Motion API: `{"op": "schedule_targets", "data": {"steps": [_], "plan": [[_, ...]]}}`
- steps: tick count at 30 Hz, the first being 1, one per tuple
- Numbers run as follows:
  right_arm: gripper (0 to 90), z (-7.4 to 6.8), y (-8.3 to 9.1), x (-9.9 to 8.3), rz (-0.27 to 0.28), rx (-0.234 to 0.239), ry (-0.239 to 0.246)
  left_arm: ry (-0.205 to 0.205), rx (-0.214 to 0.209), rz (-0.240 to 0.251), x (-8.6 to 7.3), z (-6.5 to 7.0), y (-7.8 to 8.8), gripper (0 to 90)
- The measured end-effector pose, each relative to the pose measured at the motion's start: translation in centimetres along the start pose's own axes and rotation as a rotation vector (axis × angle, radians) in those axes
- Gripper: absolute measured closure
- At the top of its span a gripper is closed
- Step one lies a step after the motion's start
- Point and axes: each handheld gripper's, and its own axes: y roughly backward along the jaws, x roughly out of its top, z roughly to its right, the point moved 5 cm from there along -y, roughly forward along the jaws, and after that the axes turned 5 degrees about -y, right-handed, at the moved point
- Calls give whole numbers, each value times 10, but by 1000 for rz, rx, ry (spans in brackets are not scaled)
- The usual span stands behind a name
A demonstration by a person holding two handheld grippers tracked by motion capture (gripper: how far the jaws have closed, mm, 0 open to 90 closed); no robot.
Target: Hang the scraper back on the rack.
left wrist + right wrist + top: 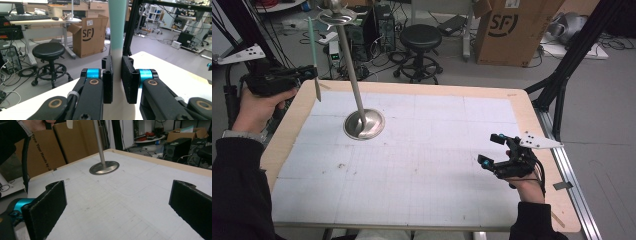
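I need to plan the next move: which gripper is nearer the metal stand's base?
Left. The left gripper, shut on a green stick, is up-left of the stand base, at the table's corner. The right gripper, open, sits farther off, near the table's right edge.

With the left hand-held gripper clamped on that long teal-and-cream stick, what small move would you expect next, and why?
Probably a short carry toward the metal stand. The left hand-held gripper holds the stick upright over the table's left edge, pads pressing its cream lower part, apart from the stand's pole and top dish. The right hand-held gripper rests open near the right side, holding nothing.
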Motion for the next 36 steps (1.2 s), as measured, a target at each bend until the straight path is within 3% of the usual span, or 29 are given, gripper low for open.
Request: {"op": "schedule_targets", "data": {"steps": [9,14,25,27,31,33,36], "plan": [[5,0,0,0,-4,-2,-1,-20,31,6,-2,4,-4,784],[5,0,-1,0,-5,0,-2,-22,51,2,-6,9,-4,686],[5,1,-7,1,-4,7,4,-98,49,61,-28,28,-2,345],[5,1,-7,1,-7,6,2,-87,56,52,-34,30,-4,229],[5,-1,-6,4,15,0,18,-87,31,43,-49,42,-11,144],[5,-3,-5,6,26,-2,19,-79,-4,41,-58,51,-14,123],[5,-4,-4,8,45,-7,32,-6,-70,83,-71,67,-20,123]]}}
